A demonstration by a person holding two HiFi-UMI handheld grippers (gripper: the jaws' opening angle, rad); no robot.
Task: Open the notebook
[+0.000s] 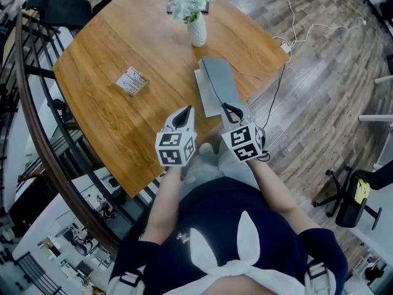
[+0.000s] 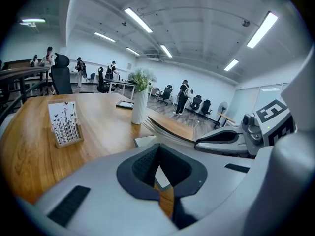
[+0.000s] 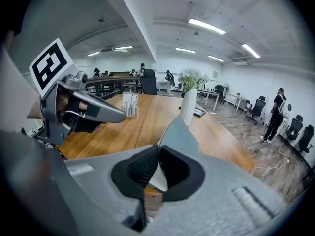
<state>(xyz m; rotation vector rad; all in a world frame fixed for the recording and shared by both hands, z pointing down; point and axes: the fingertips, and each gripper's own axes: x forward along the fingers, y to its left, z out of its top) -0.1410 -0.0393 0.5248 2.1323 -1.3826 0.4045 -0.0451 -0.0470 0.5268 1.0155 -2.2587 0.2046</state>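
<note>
Because the right gripper (image 1: 231,109) is clenched on only the near edge of the cover (image 3: 179,129), the thin grey soft-cover notebook (image 1: 206,100), lying by the near edge of the round wooden table (image 1: 104,60) with that cover raised at a slant over its white pages, could slip free and drop shut if the pull runs along the sheet instead of swinging it over. The left gripper (image 1: 185,112), jaws pressed together on nothing, hovers just beside the book and pins nothing, so the whole block may drag off the table edge. A white ceramic vase of pale flowers (image 1: 197,29) stands just beyond the notebook, where a flung cover might knock it; a small printed card stand (image 1: 131,80) sits well clear to the left.
</note>
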